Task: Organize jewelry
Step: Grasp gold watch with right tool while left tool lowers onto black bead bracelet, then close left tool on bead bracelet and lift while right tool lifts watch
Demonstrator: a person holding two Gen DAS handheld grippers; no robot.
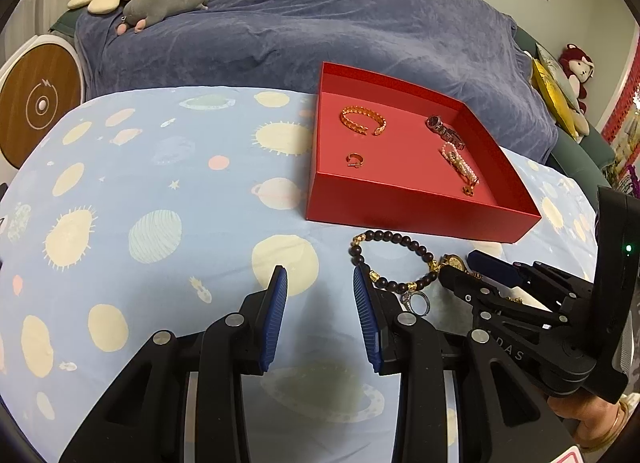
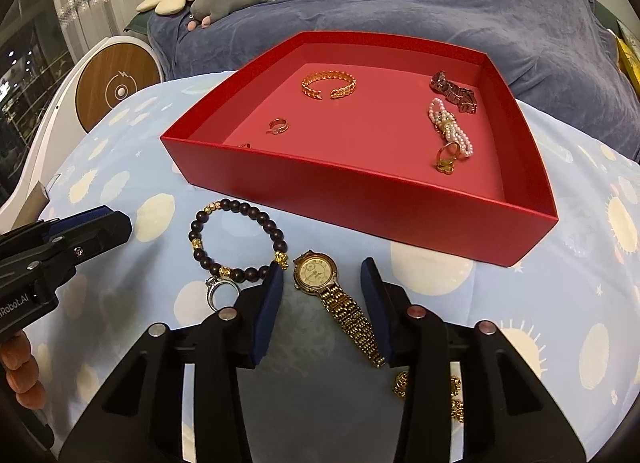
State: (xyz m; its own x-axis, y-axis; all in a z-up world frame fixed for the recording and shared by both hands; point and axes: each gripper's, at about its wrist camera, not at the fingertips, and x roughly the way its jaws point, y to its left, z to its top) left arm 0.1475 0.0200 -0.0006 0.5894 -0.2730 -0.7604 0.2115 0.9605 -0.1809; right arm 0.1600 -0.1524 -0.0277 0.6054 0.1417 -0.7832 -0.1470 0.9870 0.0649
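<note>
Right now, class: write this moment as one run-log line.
left gripper: open, empty | right gripper: open, straddling gold watch | bead bracelet: on cloth beside the watch | red box: holds gold bangle

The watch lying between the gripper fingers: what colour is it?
Gold, with a pale cream dial; the watch shows best in the right wrist view.

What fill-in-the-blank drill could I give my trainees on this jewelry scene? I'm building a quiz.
1. The gold cuff lies inside the ____ box.
2. The right gripper is open, with its fingers on either side of the gold ____.
3. The dark bead bracelet lies ____ the box, on the cloth.
4. The left gripper is open and holds ____.

Missing words: red; watch; outside; nothing
</note>
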